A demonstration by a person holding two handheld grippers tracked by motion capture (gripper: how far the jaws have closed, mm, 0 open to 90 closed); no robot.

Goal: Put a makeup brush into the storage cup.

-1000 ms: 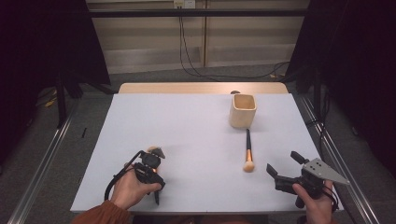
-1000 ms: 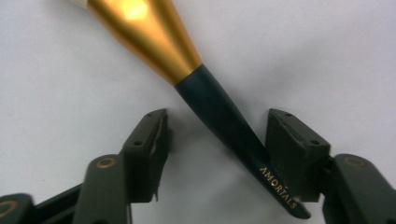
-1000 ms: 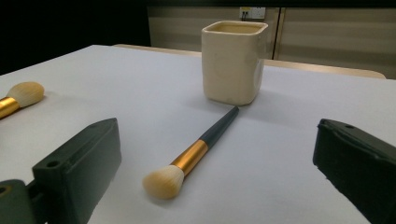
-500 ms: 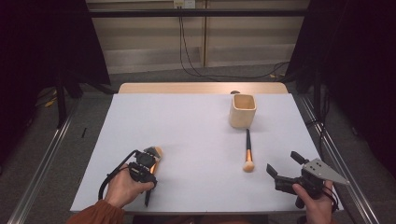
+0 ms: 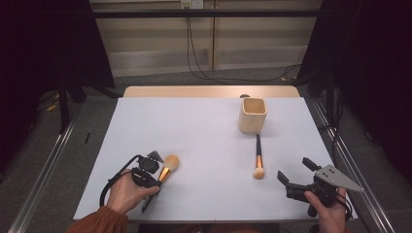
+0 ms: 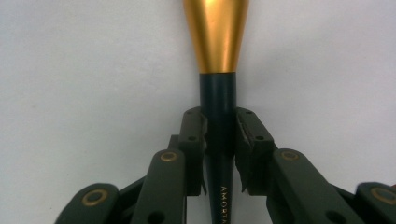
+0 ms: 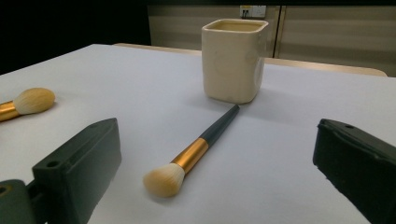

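Right now I'm clamping the big powder brush (image 6: 217, 116) by its dark handle, just behind the gold ferrule, with my left gripper (image 5: 148, 171); its jaws have just been closing and the pads are pressing on both sides of the handle in the left gripper view. That brush is lying near the front left of the white table (image 5: 204, 145), bristle head pointing away from me and to the right, tail end of the handle poking back under my left hand (image 5: 125, 192). I'm judging this as the pick-up step, lift not yet begun. Risk: the handle is tapering and slick, so it could be sliding or swivelling in the pads once I'm raising it, head-heavy end dropping. Second brush (image 5: 258, 158) is lying further right, bristles toward me, handle tip pointing at the cream cup (image 5: 252, 115), close to it but apart from it I think. The cup is standing upright toward the back right, well apart from the held brush. My right gripper (image 5: 299, 176) is hovering at the front right with jaws wide apart, nothing between them. If I'm carrying the brush to the cup, a tilted entry could be knocking the cup over or clipping the second brush.
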